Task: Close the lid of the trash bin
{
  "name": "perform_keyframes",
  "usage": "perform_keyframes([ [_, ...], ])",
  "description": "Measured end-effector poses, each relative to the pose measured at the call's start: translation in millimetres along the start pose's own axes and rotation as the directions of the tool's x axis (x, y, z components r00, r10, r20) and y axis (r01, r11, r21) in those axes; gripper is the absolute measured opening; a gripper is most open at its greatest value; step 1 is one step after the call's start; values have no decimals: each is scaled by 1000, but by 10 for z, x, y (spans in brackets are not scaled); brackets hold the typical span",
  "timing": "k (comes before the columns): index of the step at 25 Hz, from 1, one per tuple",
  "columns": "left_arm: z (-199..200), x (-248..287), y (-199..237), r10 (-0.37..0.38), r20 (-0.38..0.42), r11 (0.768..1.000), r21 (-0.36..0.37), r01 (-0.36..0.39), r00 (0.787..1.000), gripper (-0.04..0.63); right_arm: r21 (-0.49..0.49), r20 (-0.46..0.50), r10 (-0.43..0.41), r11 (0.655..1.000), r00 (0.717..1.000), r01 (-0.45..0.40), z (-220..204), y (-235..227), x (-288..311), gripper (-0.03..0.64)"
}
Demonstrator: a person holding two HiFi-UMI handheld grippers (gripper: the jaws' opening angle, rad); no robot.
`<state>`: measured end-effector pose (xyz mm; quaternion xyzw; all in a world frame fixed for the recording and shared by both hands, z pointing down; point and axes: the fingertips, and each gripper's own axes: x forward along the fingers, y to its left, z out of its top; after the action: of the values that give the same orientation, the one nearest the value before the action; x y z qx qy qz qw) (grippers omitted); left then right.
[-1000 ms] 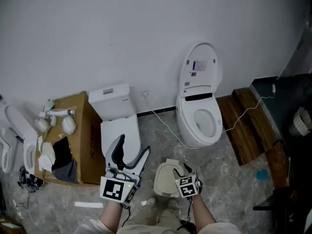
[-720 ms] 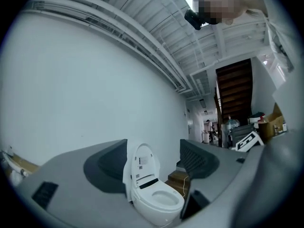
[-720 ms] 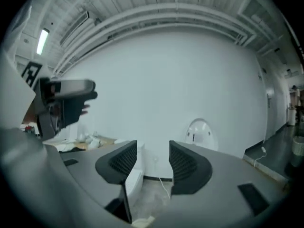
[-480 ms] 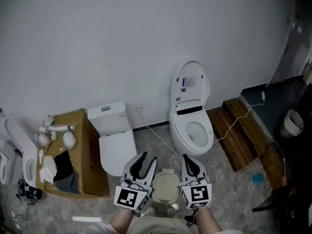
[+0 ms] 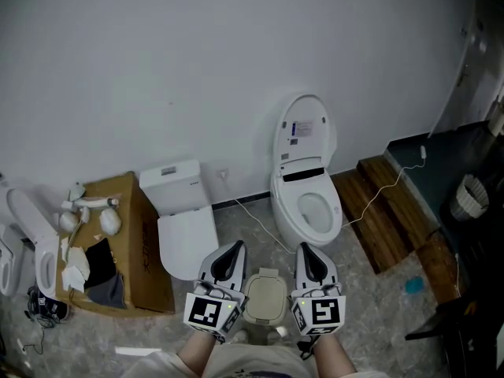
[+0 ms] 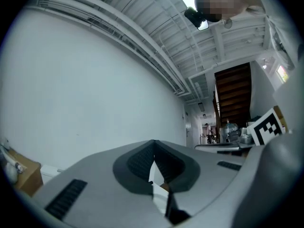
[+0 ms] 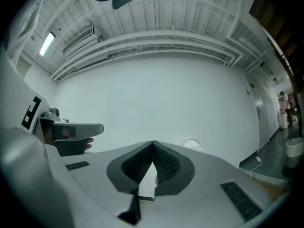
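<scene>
left gripper (image 5: pixel 235 247): jaws just closed, empty | right gripper (image 5: pixel 305 248): jaws together, empty

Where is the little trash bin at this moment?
In the head view the trash bin stands on the floor at bottom centre, between the left gripper and the right gripper, with the closed toilet and the open toilet behind it.

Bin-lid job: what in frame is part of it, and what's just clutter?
Job:
- bin, lid looks shut
- left gripper, jaws shut, empty
- right gripper, jaws shut, empty

Lying about:
- open toilet
- closed toilet
- cardboard box
- wooden steps
</scene>
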<state>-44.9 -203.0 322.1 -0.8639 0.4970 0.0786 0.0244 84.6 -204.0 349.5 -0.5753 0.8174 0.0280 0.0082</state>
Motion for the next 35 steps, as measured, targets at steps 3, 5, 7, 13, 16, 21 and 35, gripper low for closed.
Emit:
perform_keyframes([
  [3, 20, 0, 15, 4, 9, 1000, -2, -4, 1000, -2, -16, 24, -5, 1000, 1000, 5, 85, 18, -19, 9],
  [5, 38, -1, 4, 1, 19, 1000, -5, -1, 1000, -2, -25, 35, -4, 1000, 999, 5, 126, 36, -34, 9],
  [7, 36, 4, -5, 4, 12, 1000, -2, -4, 1000, -2, -29, 39, 3, 1000, 999, -2, 139, 50, -41, 9],
  [13, 26, 36, -27, 5, 7, 1000, -3, -5, 1000, -2, -17, 41, -7, 1000, 999, 7, 133, 13, -63, 9],
  [16, 35, 45, -36, -2, 19, 1000, -6, 2, 1000, -3, -18, 42, -10, 1000, 999, 11, 134, -5, -63, 9],
  [21, 3, 42, 9, 16, -9, 1000, -3, -16, 1000, -3, -26, 41, -12, 1000, 999, 13, 139, -14, -47, 9],
  [35, -63, 67, 139, 30, -17, 1000, -3, -30, 999, -3, -71, 50, 6, 997, 999, -3, 187, 14, 11, 8],
])
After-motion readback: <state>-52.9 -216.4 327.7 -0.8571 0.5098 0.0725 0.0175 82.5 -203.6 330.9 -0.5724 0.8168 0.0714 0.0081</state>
